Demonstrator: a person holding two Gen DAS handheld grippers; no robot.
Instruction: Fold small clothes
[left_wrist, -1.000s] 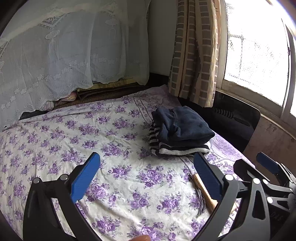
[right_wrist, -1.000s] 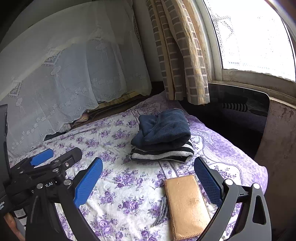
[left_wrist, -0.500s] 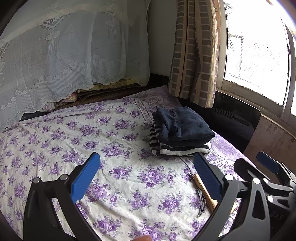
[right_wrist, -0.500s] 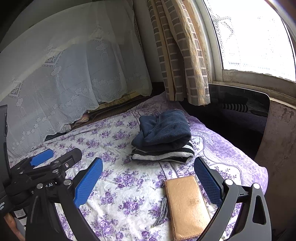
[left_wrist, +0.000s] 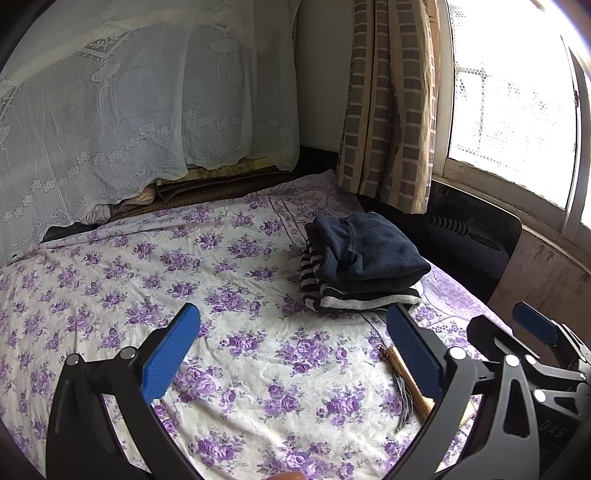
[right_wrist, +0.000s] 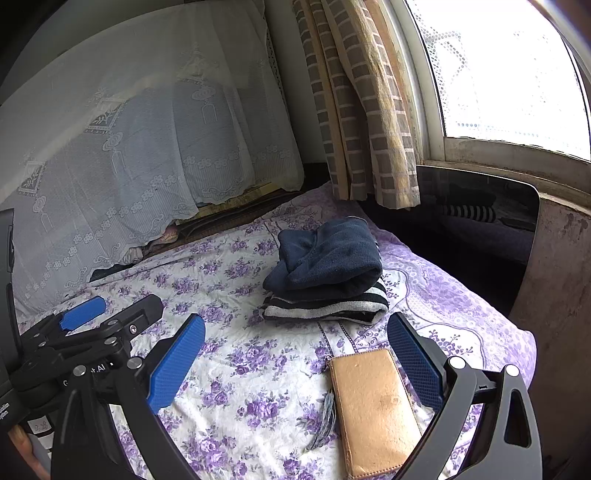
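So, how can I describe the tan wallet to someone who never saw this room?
On the purple-flowered bedsheet, look just in front of the folded clothes stack. The tan wallet lies flat there, the only stiff, leather-like thing, with a grey tassel.

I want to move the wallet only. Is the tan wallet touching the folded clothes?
Apart: the right wrist view shows floral sheet between the tan wallet and the folded clothes.

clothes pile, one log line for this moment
left gripper: open, empty | right gripper: open, empty | navy garment: folded on striped garment | wallet: on bedsheet
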